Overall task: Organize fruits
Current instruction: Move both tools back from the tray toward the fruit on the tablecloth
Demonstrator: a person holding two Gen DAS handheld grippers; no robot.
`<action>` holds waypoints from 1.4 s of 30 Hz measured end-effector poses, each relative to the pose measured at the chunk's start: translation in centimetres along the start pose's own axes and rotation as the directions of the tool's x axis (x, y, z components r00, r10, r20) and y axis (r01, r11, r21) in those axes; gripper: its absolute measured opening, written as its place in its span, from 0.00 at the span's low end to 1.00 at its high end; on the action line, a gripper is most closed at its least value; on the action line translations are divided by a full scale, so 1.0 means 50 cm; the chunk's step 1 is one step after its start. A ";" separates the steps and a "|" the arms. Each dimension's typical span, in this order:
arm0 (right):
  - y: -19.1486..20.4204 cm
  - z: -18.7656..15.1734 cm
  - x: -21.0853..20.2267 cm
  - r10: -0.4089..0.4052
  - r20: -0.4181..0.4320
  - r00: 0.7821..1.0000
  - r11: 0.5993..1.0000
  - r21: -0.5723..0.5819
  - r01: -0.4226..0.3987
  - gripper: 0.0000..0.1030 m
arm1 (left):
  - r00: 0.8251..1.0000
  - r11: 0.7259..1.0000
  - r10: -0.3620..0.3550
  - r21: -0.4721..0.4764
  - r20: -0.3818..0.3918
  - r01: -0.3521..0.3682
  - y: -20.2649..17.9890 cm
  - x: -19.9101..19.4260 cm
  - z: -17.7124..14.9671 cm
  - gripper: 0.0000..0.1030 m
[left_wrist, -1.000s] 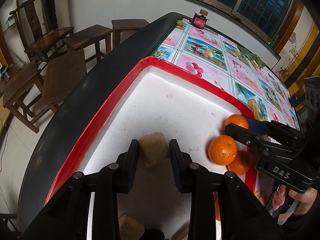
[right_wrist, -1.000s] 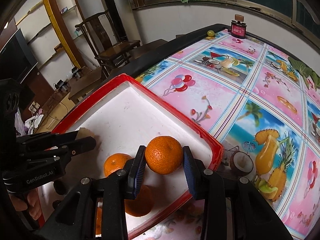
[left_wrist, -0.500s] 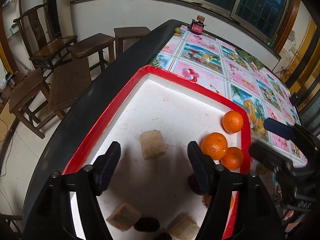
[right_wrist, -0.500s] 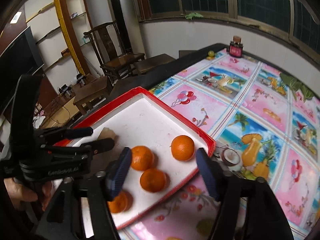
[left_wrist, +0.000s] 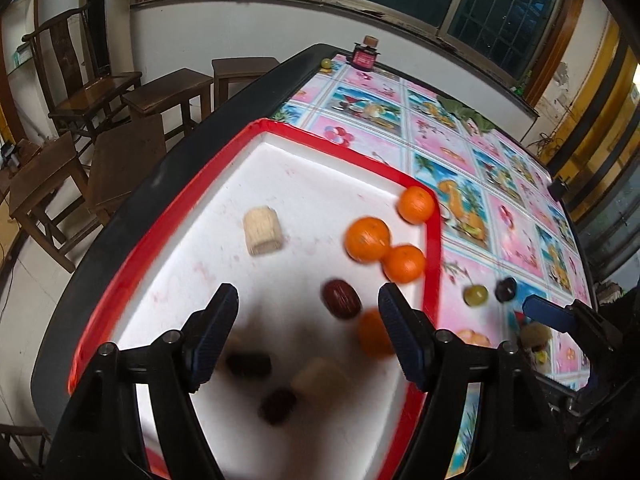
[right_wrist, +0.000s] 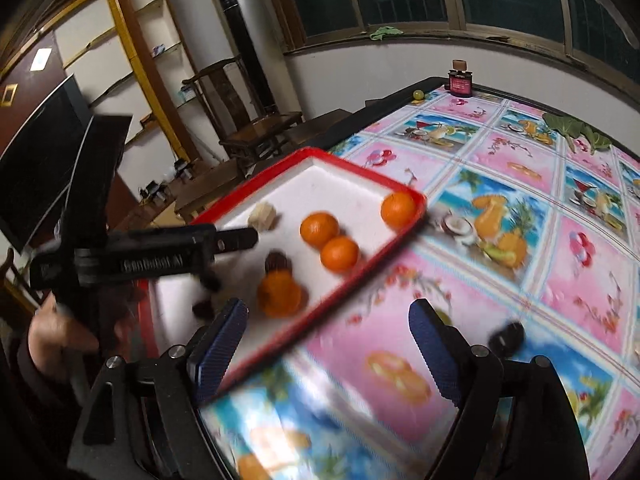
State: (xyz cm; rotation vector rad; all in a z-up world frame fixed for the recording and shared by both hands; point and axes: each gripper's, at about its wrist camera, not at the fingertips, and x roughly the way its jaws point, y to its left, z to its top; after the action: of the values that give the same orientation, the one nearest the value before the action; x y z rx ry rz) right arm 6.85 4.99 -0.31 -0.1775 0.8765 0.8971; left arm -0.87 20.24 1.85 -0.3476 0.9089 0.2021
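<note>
A red-rimmed white tray (left_wrist: 256, 130) holds several oranges (left_wrist: 367, 239), a beige block (left_wrist: 264, 231) and dark red dates (left_wrist: 340, 298). My left gripper (left_wrist: 307, 294) hovers over the tray's near part, its jaws opening with nothing between them. My right gripper (right_wrist: 328, 312) hangs above the tray's near right rim (right_wrist: 360, 276) and the tablecloth, its jaws also opening and empty. The oranges (right_wrist: 319, 229) lie beyond it. A green grape (left_wrist: 475, 295) and a dark grape (left_wrist: 505, 289) lie on the cloth right of the tray.
The fruit-print tablecloth (right_wrist: 520, 184) stretches away to the right. A small dark jar (left_wrist: 365, 56) and a green ball (left_wrist: 326, 63) stand at the table's far end. Wooden stools (left_wrist: 168, 92) and chairs stand beyond the table's black left edge.
The left jaws let go of the beige block and the right jaws let go of an orange. Both grippers opened and pulled back and up, the right one toward the tray's rim.
</note>
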 end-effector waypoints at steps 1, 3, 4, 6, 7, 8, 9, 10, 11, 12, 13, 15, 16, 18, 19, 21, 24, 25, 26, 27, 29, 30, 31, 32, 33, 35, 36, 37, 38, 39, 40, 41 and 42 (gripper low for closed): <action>0.000 -0.008 -0.009 -0.002 -0.002 1.000 1.000 -0.003 0.002 0.82 | 1.000 1.000 -0.005 0.000 0.002 0.005 -0.003 -0.007 -0.007 0.71; -0.015 -0.032 -0.040 -0.008 0.003 1.000 1.000 0.001 0.008 0.82 | 1.000 1.000 -0.020 -0.005 0.006 0.020 -0.008 -0.022 -0.026 0.71; -0.020 -0.040 -0.049 -0.011 0.005 1.000 1.000 0.007 0.011 0.82 | 1.000 1.000 -0.025 -0.006 0.006 0.025 -0.010 -0.027 -0.032 0.71; -0.043 -0.065 -0.077 -0.019 0.008 1.000 0.999 0.031 0.019 0.82 | 0.999 0.999 -0.032 0.000 0.001 0.032 -0.020 -0.034 -0.044 0.72; -0.051 -0.073 -0.086 -0.024 0.009 1.000 0.999 0.042 0.023 0.82 | 1.000 0.999 -0.031 0.009 -0.003 0.031 -0.027 -0.038 -0.050 0.72; -0.063 -0.088 -0.101 -0.030 0.012 0.999 0.998 0.058 0.030 0.82 | 1.000 0.999 -0.031 0.017 -0.005 0.031 -0.032 -0.040 -0.054 0.72; -0.075 -0.101 -0.114 -0.039 0.013 0.999 0.997 0.072 0.038 0.82 | 0.999 0.999 -0.034 0.026 -0.007 0.034 -0.039 -0.042 -0.058 0.72; -0.084 -0.109 -0.123 -0.047 0.013 0.999 0.995 0.083 0.046 0.82 | 0.999 0.999 -0.039 0.035 -0.009 0.040 -0.048 -0.043 -0.061 0.72; -0.098 -0.122 -0.135 -0.064 0.010 0.998 0.993 0.100 0.063 0.82 | 0.999 0.998 -0.046 0.041 -0.011 0.046 -0.056 -0.044 -0.062 0.72; -0.108 -0.131 -0.144 -0.075 0.007 0.997 0.991 0.111 0.074 0.82 | 0.998 0.997 -0.054 0.047 -0.011 0.055 -0.064 -0.045 -0.064 0.72; -0.119 -0.141 -0.155 -0.087 0.006 0.996 0.989 0.122 0.086 0.82 | 0.998 0.997 -0.062 0.053 -0.011 0.063 -0.072 -0.046 -0.064 0.72; -0.139 -0.156 -0.170 -0.109 0.004 0.994 0.984 0.140 0.108 0.81 | 0.996 0.994 -0.083 0.072 -0.016 0.083 -0.095 -0.045 -0.066 0.72; -0.146 -0.162 -0.175 -0.118 0.001 0.993 0.982 0.147 0.116 0.81 | 0.996 0.992 -0.090 0.084 -0.020 0.091 -0.106 -0.044 -0.068 0.72; -0.160 -0.172 -0.181 -0.131 -0.005 0.991 0.979 0.159 0.130 0.81 | 0.994 0.987 -0.105 0.115 -0.036 0.109 -0.134 -0.038 -0.073 0.72; -0.166 -0.176 -0.182 -0.136 -0.010 0.991 0.977 0.163 0.136 0.81 | 0.993 0.985 -0.112 0.127 -0.043 0.117 -0.145 -0.035 -0.076 0.72; -0.177 -0.181 -0.180 -0.145 -0.020 0.989 0.974 0.173 0.146 0.78 | 0.990 0.980 -0.124 0.149 -0.060 0.132 -0.167 -0.027 -0.080 0.72; -0.183 -0.182 -0.175 -0.146 -0.028 0.989 0.973 0.178 0.148 0.71 | 0.988 0.973 -0.133 0.179 -0.081 0.146 -0.200 -0.010 -0.082 0.72; -0.182 -0.181 -0.173 -0.144 -0.029 0.989 0.974 0.173 0.146 0.70 | 0.987 0.971 -0.135 0.186 -0.084 0.149 -0.207 -0.008 -0.083 0.72; -0.180 -0.178 -0.171 -0.143 -0.029 0.989 0.975 0.168 0.146 0.65 | 0.987 0.968 -0.139 0.198 -0.086 0.154 -0.217 -0.002 -0.081 0.72; -0.179 -0.173 -0.166 -0.143 -0.031 0.989 0.976 0.159 0.146 0.60 | 0.987 0.966 -0.137 0.209 -0.087 0.153 -0.226 0.004 -0.078 0.72; -0.176 -0.166 -0.155 -0.141 -0.037 0.989 0.978 0.150 0.145 0.58 | 0.988 0.964 -0.126 0.223 -0.088 0.143 -0.237 0.015 -0.074 0.71; -0.176 -0.160 -0.148 -0.144 -0.038 0.989 0.978 0.148 0.148 0.58 | 0.989 0.964 -0.114 0.230 -0.094 0.133 -0.245 0.024 -0.070 0.71; -0.175 -0.157 -0.143 -0.146 -0.038 0.989 0.978 0.145 0.150 0.58 | 0.989 0.963 -0.110 0.235 -0.098 0.131 -0.251 0.030 -0.066 0.71; -0.175 -0.153 -0.137 -0.158 -0.036 0.987 0.977 0.138 0.162 0.58 | 0.989 0.961 -0.113 0.241 -0.099 0.134 -0.256 0.034 -0.065 0.71; -0.176 -0.150 -0.133 -0.174 -0.035 0.984 0.975 0.133 0.177 0.58 | 0.989 0.959 -0.110 0.252 -0.097 0.131 -0.265 0.041 -0.061 0.71; -0.178 -0.146 -0.122 -0.190 -0.035 0.981 0.974 0.122 0.193 0.58 | 0.991 0.956 -0.097 0.269 -0.096 0.119 -0.274 0.053 -0.056 0.68; -0.179 -0.145 -0.117 -0.188 -0.038 0.981 0.974 0.122 0.191 0.56 | 0.991 0.954 -0.095 0.275 -0.099 0.119 -0.279 0.060 -0.054 0.66; -0.181 -0.145 -0.113 -0.187 -0.041 0.982 0.974 0.123 0.190 0.55 | 0.990 0.953 -0.095 0.278 -0.104 0.121 -0.282 0.067 -0.053 0.62; -0.182 -0.145 -0.109 -0.186 -0.044 0.982 0.974 0.123 0.190 0.52 | 0.989 0.952 -0.096 0.281 -0.110 0.124 -0.287 0.074 -0.052 0.61; -0.184 -0.144 -0.106 -0.187 -0.045 0.981 0.974 0.123 0.191 0.51 | 0.989 0.951 -0.096 0.284 -0.113 0.125 -0.291 0.082 -0.052 0.61; -0.185 -0.145 -0.103 -0.188 -0.046 0.981 0.973 0.126 0.192 0.51 | 0.989 0.949 -0.096 0.289 -0.117 0.126 -0.295 0.088 -0.051 0.61; -0.186 -0.145 -0.101 -0.186 -0.047 0.981 0.973 0.128 0.191 0.49 | 0.988 0.948 -0.096 0.293 -0.120 0.127 -0.299 0.094 -0.050 0.60; -0.187 -0.145 -0.099 -0.184 -0.048 0.982 0.973 0.130 0.189 0.47 | 0.988 0.946 -0.094 0.299 -0.126 0.128 -0.304 0.101 -0.049 0.58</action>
State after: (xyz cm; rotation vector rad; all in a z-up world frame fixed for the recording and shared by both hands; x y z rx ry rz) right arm 7.97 -7.40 -3.37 -0.1566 0.9341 0.6593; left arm 5.17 5.35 -0.39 -0.1208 1.0101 -0.0646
